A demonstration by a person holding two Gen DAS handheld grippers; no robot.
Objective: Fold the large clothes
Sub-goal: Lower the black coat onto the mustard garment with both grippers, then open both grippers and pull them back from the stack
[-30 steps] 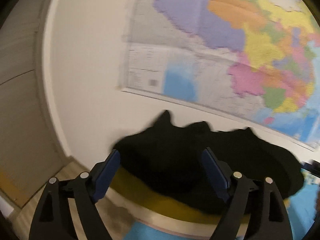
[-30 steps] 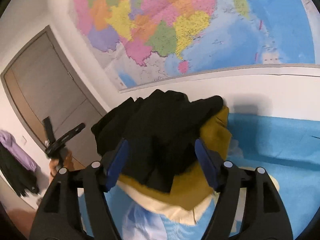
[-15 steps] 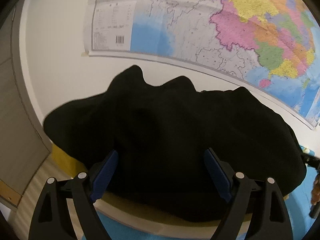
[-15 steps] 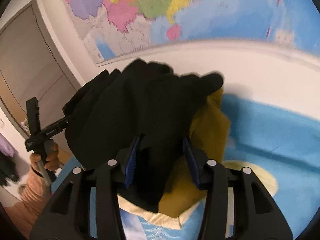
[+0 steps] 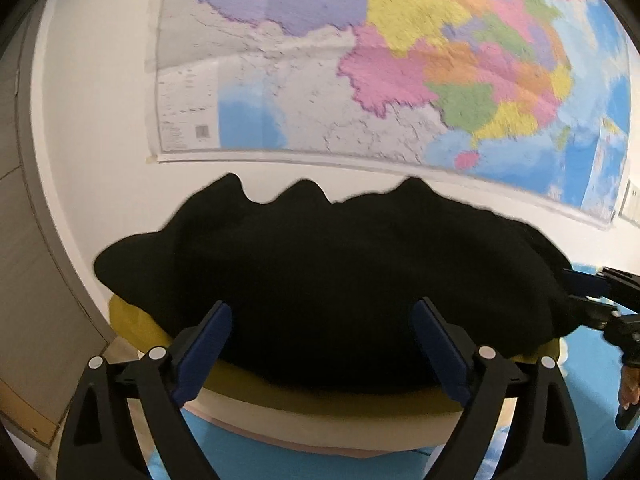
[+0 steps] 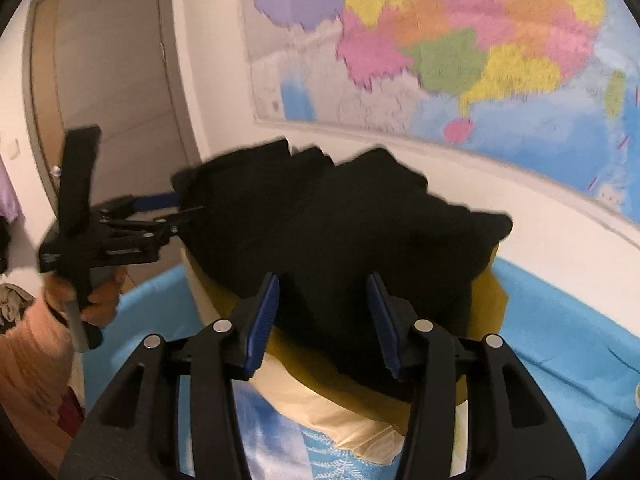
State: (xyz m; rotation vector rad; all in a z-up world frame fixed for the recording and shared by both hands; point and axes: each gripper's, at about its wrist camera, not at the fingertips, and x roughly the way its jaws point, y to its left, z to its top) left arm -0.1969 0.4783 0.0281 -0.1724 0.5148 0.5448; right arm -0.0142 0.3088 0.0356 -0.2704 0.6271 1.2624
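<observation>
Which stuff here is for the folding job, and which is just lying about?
For the job:
- black garment
- mustard-yellow garment under it
- cream garment at the bottom of the pile
- left claw, jaws opening
- right claw, black cloth between its jaws

Just lying about:
- wall map
- door
- blue bedsheet

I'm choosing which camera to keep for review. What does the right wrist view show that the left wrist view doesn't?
Only the right wrist view shows the door, the person's sleeve and the left gripper from the side, at the black garment's edge. Only the left wrist view shows the map's lower left corner and the right gripper from the side. Both show the black garment on a yellow one, the blue sheet and the map.
</observation>
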